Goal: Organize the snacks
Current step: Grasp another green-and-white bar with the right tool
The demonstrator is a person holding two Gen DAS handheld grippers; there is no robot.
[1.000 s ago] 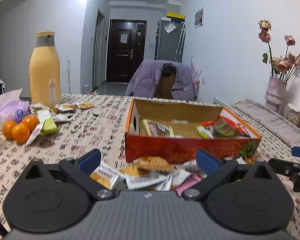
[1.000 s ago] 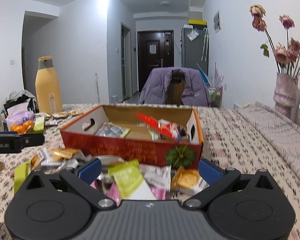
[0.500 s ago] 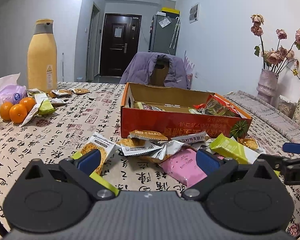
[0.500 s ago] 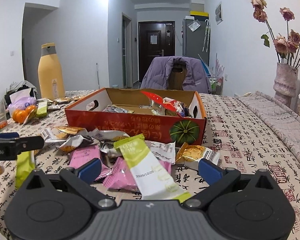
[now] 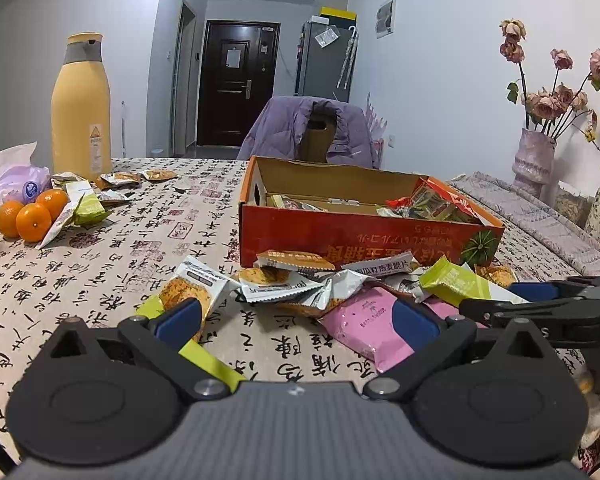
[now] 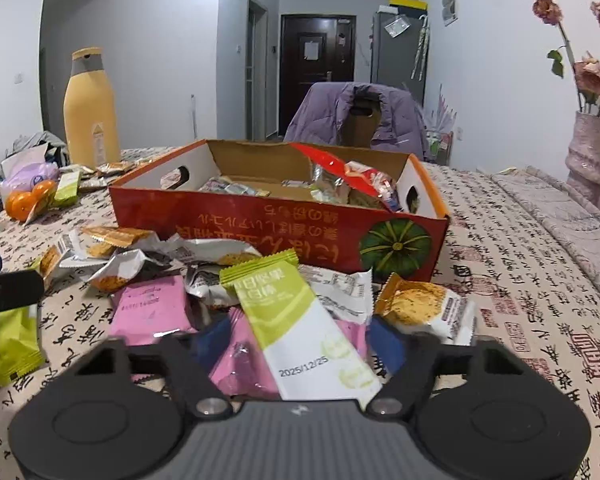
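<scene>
Your right gripper [image 6: 296, 340] sits low in the right wrist frame, its jaws closing around a long green-and-white sachet [image 6: 300, 320] that lies between the blue pads; whether the pads already press on it cannot be told. A pink foil packet [image 6: 240, 364] lies under that sachet, also between the fingers.

Your left gripper [image 5: 296, 320] stands wide with nothing gripped: bare patterned tablecloth [image 5: 100, 280] shows between its blue pads [image 5: 178, 318]. A yellow-green flat sachet [image 5: 204, 360] lies under the left finger, and a second pink packet [image 5: 364, 320] lies just beside the right pad. At the right edge of that frame the black finger of your right gripper reaches in over the pile.

Just beyond both grippers, at mid-frame, the loose snacks form a heap: silver-and-orange biscuit wrappers [image 5: 192, 284], white printed wrappers [image 5: 380, 268], and a gold-cornered biscuit pack [image 6: 420, 308] at the heap's right side. The heap touches the front wall of the orange-red open cardboard box [image 5: 360, 236], which bears a green pumpkin print and already holds several snack packs [image 6: 352, 184].

At the left of the frames lie three oranges [image 5: 32, 216], more wrappers and a tissue pack [image 5: 12, 172]. Behind them stands a tall yellow bottle with a grey collar [image 5: 80, 108].

At far centre, a purple jacket hangs over a chair [image 5: 312, 128]. At upper right, dried pink roses stand in a ribbed vase [image 5: 534, 160].
</scene>
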